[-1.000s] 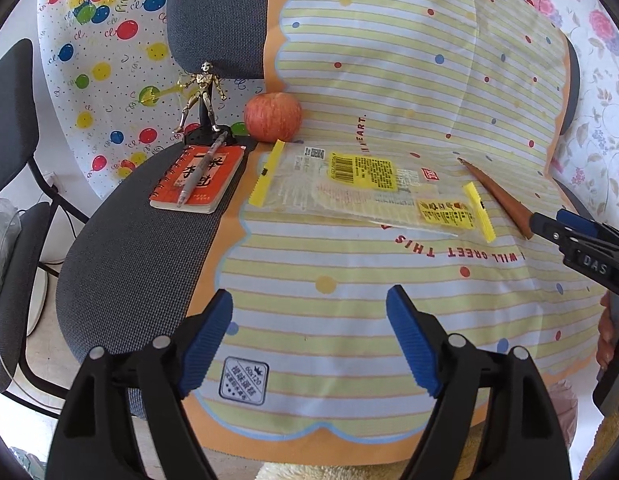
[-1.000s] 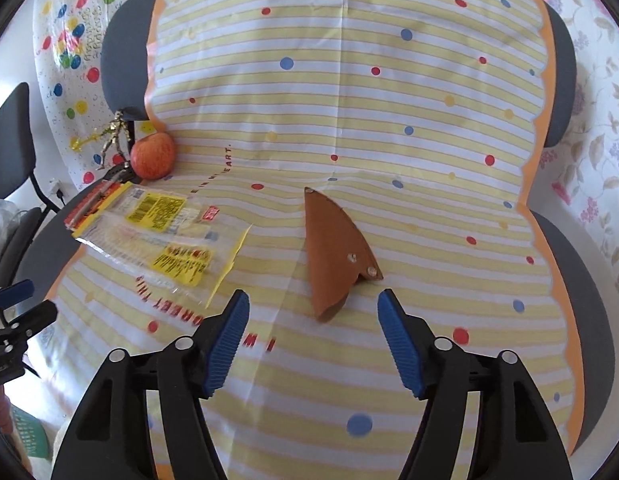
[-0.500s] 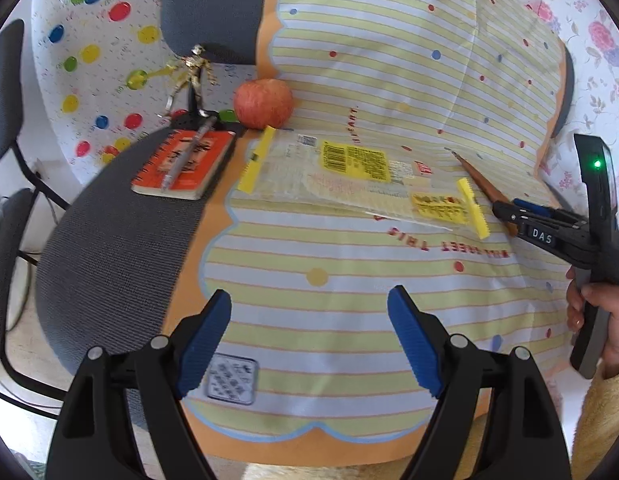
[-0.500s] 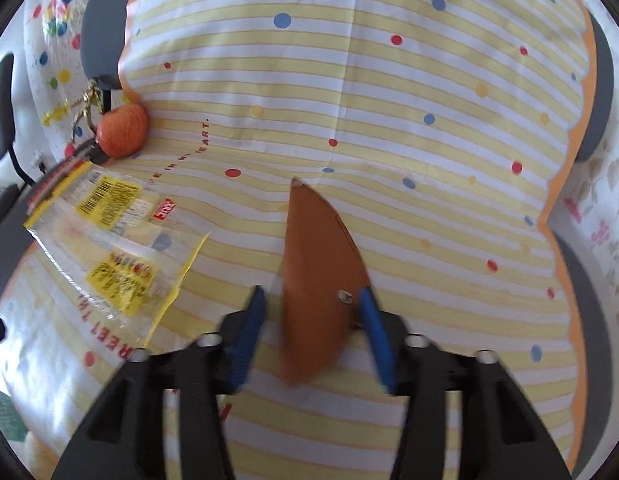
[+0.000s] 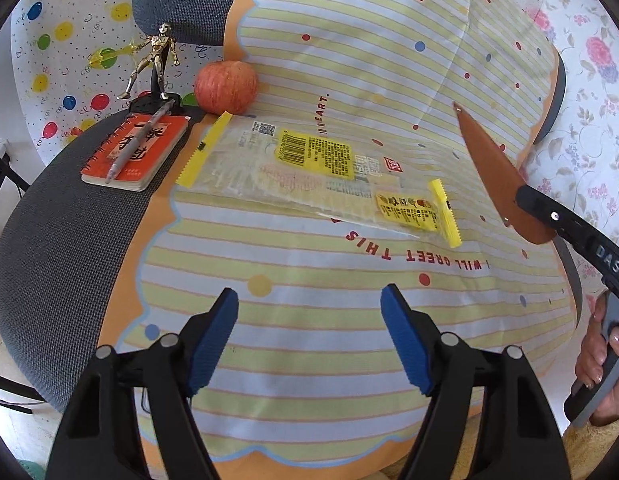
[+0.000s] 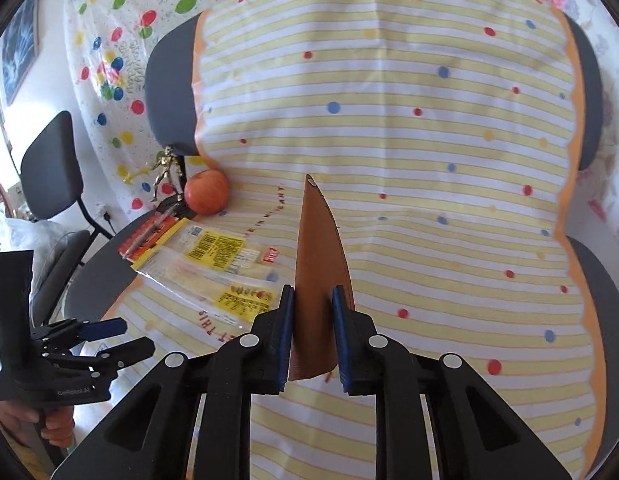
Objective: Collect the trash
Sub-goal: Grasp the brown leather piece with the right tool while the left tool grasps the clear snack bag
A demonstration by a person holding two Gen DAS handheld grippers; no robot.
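A brown pointed paper scrap stands on edge between the blue pads of my right gripper, lifted off the striped cloth. The jaws are still closing and the pads press on it. In the left wrist view the same scrap sticks up from the right gripper at the right edge. A clear empty snack wrapper with yellow labels lies flat on the cloth, ahead of my left gripper. The left jaws are wide, closing slightly, with nothing between them.
An apple, a gold figurine and an orange notebook with a pen on it sit at the far left on the grey chair seat. A person's hand holds the right gripper's handle.
The right jaws closed on the brown scrap, which lay flat on the cloth, and raised it on edge. The left jaws narrowed a little and the left view tilted slightly.
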